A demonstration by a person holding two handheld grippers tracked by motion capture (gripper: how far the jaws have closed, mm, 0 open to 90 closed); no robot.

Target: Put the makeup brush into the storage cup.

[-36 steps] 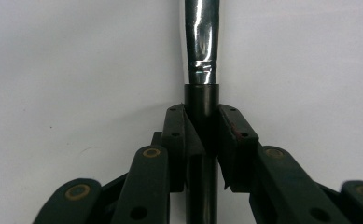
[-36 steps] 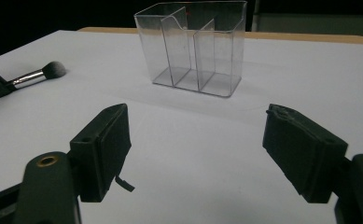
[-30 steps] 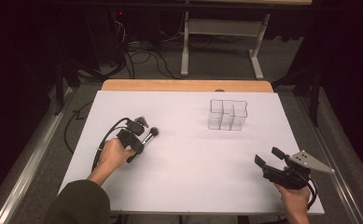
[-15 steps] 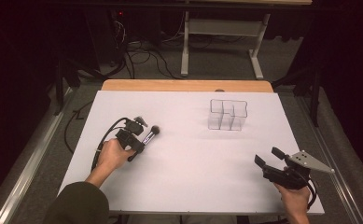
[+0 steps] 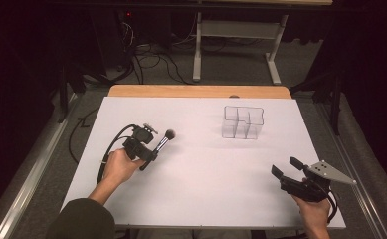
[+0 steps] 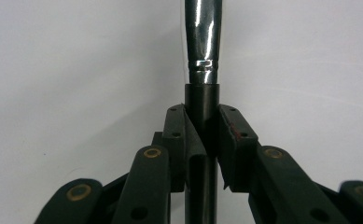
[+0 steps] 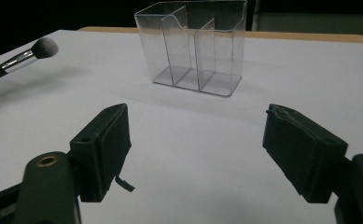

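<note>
A makeup brush (image 5: 162,143) with a black handle, silver ferrule and dark fluffy head is clamped in my left gripper (image 5: 148,152) over the left part of the white table (image 5: 206,194). In the left gripper view the jaws press on the black handle (image 6: 202,116) and the ferrule points away. A clear plastic organizer (image 5: 242,122) with several compartments stands empty at the back right. My right gripper (image 5: 286,169) rests open near the front right corner, and it faces the organizer (image 7: 195,46). The brush head (image 7: 44,47) shows at the left in that view.
A wooden strip (image 5: 196,91) runs along the table's far edge. Behind it are a metal table frame (image 5: 231,35) and loose cables (image 5: 156,59) on the floor. A cable (image 5: 109,149) trails from the left gripper toward the table's left side.
The left gripper has carried the brush slightly to the right and farther from the person. The right gripper has stayed in place, open.
</note>
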